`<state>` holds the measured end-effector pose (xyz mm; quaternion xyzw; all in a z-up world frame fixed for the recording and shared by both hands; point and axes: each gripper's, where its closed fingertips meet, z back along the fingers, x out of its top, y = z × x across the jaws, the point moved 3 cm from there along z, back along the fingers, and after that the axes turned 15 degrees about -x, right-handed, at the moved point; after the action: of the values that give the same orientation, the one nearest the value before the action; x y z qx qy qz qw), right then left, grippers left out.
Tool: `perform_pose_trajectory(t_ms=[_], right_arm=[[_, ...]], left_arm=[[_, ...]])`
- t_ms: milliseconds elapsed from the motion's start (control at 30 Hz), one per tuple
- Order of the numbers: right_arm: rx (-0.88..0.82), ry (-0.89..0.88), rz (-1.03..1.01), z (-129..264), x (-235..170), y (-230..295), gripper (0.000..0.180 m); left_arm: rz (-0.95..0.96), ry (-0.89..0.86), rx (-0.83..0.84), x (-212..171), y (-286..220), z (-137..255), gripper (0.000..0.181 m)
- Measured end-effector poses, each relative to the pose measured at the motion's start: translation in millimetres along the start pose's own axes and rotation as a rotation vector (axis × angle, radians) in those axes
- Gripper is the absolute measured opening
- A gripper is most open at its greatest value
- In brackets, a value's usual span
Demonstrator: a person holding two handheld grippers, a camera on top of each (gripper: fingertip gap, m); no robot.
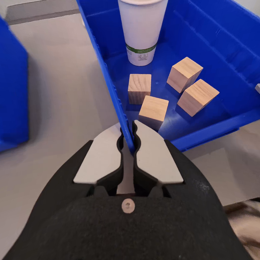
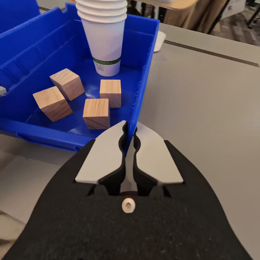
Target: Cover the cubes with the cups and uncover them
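Note:
A blue bin (image 1: 211,42) holds several wooden cubes (image 1: 153,108) and an upright stack of white paper cups (image 1: 140,35). My left gripper (image 1: 127,126) is shut on the bin's left side wall near its front corner. In the right wrist view the same bin (image 2: 35,49) shows the cubes (image 2: 96,112) and the cup stack (image 2: 105,46). My right gripper (image 2: 131,126) is shut on the bin's right side wall near its front corner. The cups stand near the back, apart from the cubes. No cube is covered.
The bin rests on a grey table (image 2: 197,98). A second blue bin (image 1: 11,84) stands to the left. A white flat object (image 2: 159,40) lies behind the bin's right wall. Brown-draped furniture (image 2: 197,14) stands beyond the table.

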<state>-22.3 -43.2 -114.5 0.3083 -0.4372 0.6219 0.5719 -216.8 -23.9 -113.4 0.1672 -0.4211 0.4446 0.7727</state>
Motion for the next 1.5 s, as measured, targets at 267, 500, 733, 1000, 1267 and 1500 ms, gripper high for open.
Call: perform_pose_trajectory(t_ms=[267, 500, 733, 1000, 1267, 1500], right_arm=[[0.107, -0.012, 0.036, -28.5, 25.3, 87.5, 0.005], [0.126, -0.102, 0.049, -0.1, 24.3, 65.2, 0.05], [0.299, -0.142, -0.092, 37.3, 16.0, 52.6, 0.041], [0.371, -0.122, -0.011, 44.1, 11.6, 80.6, 0.039], [0.486, -0.11, 0.012, 62.5, 10.7, 130.2, 0.039], [0.733, -0.043, 0.027, 88.1, 5.9, 244.7, 0.043]], left_arm=[[0.043, -0.045, 0.065, -22.4, 79.7, 37.5, 0.014], [0.116, -0.225, -0.117, -43.2, 109.1, 102.5, 0.072], [0.224, -0.383, 0.111, -56.2, 221.4, 176.6, 0.074], [0.324, -0.22, 0.317, -29.8, 357.8, 115.2, 0.067], [0.443, -0.219, 0.265, -44.6, 339.3, 121.8, 0.006], [0.513, -0.314, 0.347, -102.3, 267.5, 185.6, 0.007]])
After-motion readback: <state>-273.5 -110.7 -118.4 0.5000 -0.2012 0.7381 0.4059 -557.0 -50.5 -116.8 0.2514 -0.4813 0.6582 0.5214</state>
